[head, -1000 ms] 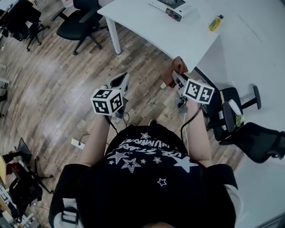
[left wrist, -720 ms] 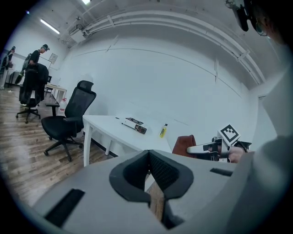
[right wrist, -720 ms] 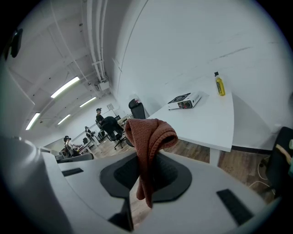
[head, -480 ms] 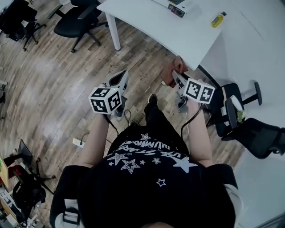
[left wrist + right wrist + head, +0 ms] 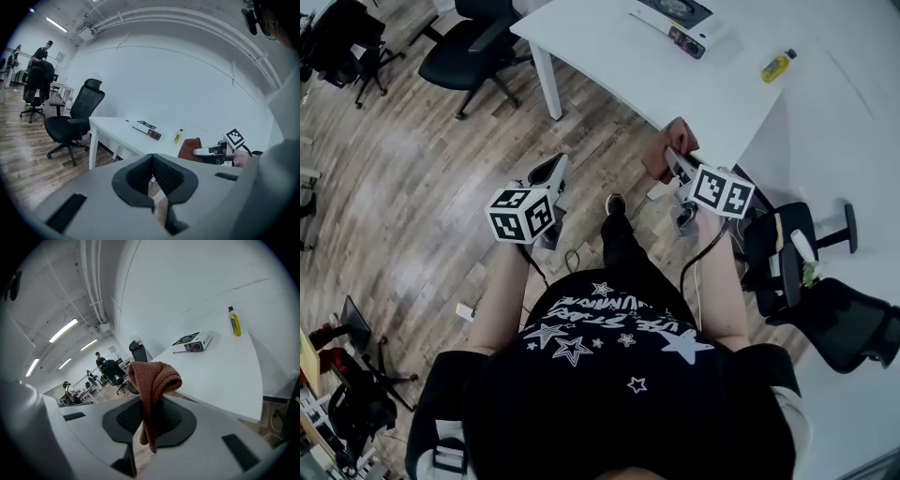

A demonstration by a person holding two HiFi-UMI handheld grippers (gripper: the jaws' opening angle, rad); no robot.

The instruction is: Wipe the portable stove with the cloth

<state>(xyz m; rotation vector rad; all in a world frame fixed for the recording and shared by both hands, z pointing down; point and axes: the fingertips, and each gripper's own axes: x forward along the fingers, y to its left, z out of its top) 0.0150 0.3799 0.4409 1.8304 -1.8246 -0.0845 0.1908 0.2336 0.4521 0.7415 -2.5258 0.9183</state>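
Your shoe (image 5: 616, 202) has come forward into the middle of the head view since a second ago, and the white table (image 5: 609, 52) has slid a little to the right along the top of the frame. Your right gripper (image 5: 675, 161) sits right of centre in that view, its jaws closed tight on the reddish-brown cloth (image 5: 152, 378). In the right gripper view the cloth rises in a folded hump above the pads and a tail hangs down between them. Your left gripper (image 5: 153, 161), left of centre in the head view, has its jaws pressed together at the tips with nothing between them. The portable stove (image 5: 682, 21) lies on the table at the top edge of the head view, well apart from both grippers. A yellow bottle (image 5: 777, 66) stands on the same table toward the upper right, near the stove but not touching it. A black office chair (image 5: 473, 42) stands at the upper left.
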